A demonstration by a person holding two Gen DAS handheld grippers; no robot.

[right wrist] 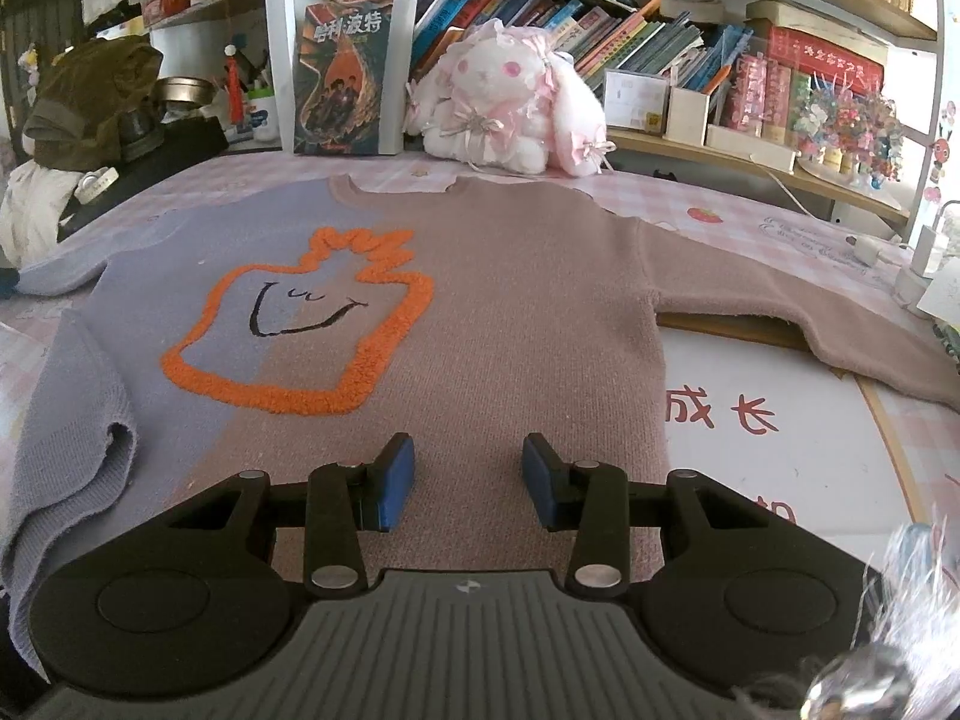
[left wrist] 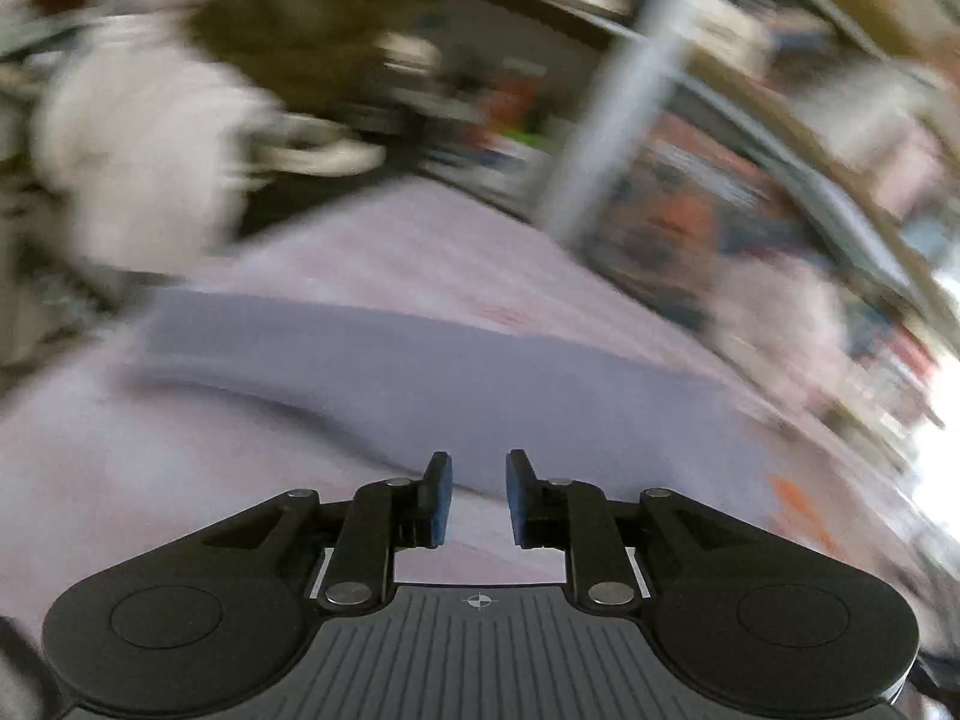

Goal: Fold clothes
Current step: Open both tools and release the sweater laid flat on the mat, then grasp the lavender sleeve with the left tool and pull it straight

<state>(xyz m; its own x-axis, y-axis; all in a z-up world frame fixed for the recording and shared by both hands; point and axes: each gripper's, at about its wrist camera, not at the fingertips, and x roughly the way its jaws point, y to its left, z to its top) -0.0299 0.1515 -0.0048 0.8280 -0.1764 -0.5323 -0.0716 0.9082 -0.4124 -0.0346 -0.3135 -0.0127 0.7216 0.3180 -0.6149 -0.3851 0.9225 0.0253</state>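
So the sweater [right wrist: 480, 312] is lying flat, front up, on the pink checked surface [right wrist: 780, 216], neckline pointing at the bookshelf [right wrist: 600, 12]. Going left to right: the left part is lavender-grey, with its sleeve stretched toward the left edge and the bottom-left hem rumpled and curled up a bit. Then there's a fuzzy orange outline of a toast-like shape [right wrist: 300, 324] with a spiky top and a small black smiley face drawn inside, sitting right on the colour change. From there on the knit is dusty brownish-pink, and the right sleeve runs straight out over a white mat with red characters [right wrist: 768, 408].

The right claw [right wrist: 468, 480] hovers over the lower hem of the pink half, jaws wide apart, holding nothing.

The left wrist view is heavily motion-blurred; you can just make out a lavender stretch of the sweater [left wrist: 456, 378] ahead of the left claw [left wrist: 478, 498], which is part-open with nothing between its blue pads.

A white and pink plush bunny [right wrist: 510, 102] sits behind the collar.
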